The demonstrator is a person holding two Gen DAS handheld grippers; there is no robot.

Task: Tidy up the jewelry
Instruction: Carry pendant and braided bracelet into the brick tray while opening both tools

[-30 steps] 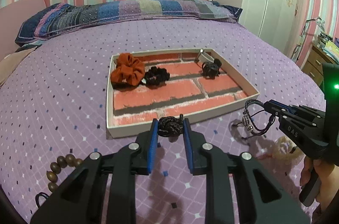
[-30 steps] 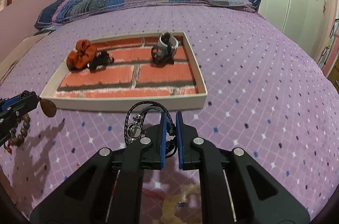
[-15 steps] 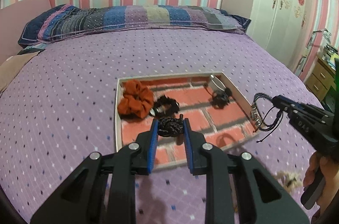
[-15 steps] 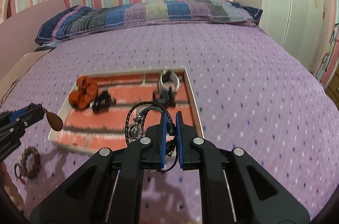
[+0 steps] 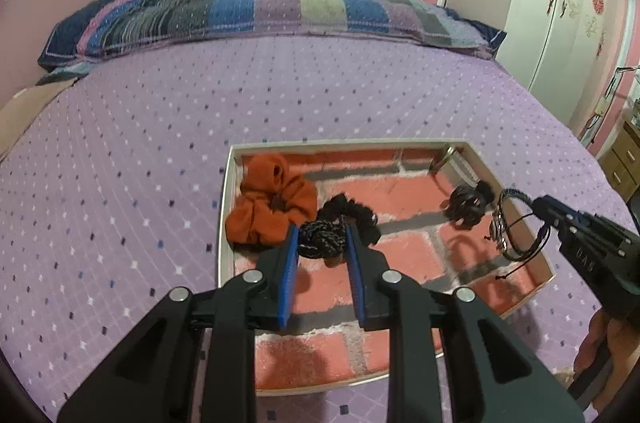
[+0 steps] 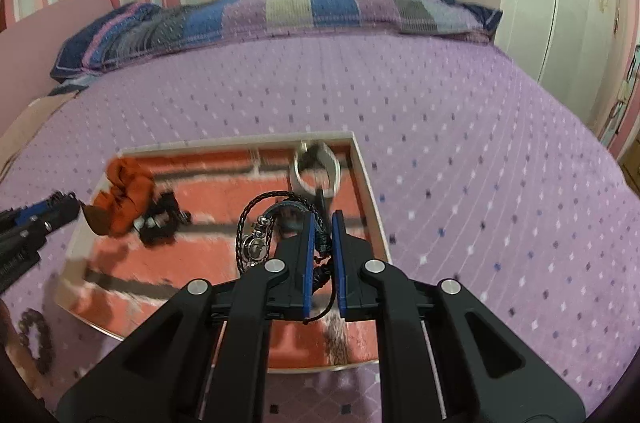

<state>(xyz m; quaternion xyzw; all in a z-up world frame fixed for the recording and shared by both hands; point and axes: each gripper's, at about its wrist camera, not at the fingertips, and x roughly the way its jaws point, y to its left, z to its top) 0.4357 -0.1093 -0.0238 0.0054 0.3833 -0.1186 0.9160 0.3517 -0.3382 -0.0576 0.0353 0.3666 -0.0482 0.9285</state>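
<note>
Left gripper (image 5: 322, 241), black with blue pads, is clenched on a black braided cord knot (image 5: 322, 238), held above the near-left part of a shallow white-rimmed tray with a red brick-pattern floor (image 5: 225, 207).

Right gripper (image 6: 321, 225), same build, is clenched tight on a black braided cord bracelet with a small metal charm (image 6: 260, 229). In the left wrist view this bracelet hangs over the tray's right edge, clear of the floor. A hand (image 5: 600, 347) grips the handle of the right gripper at the lower right of that view.

The tray lies on a purple bedspread with small diamond dots (image 5: 120, 151). Contents of tray:
- orange fabric scrunchie (image 5: 272, 203), far-left corner;
- black frilly scrunchie (image 5: 356, 213), touching the orange one on its right;
- small black hair tie (image 5: 468, 203), near the right edge;
- silver metal bangle (image 6: 314, 167), far-right corner, leaning on the wall.

A brown wooden bead bracelet (image 6: 38, 339) lies on the bedspread outside the tray's near-left corner. A striped patchwork pillow (image 5: 260, 15) runs along the far edge of the bed.
</note>
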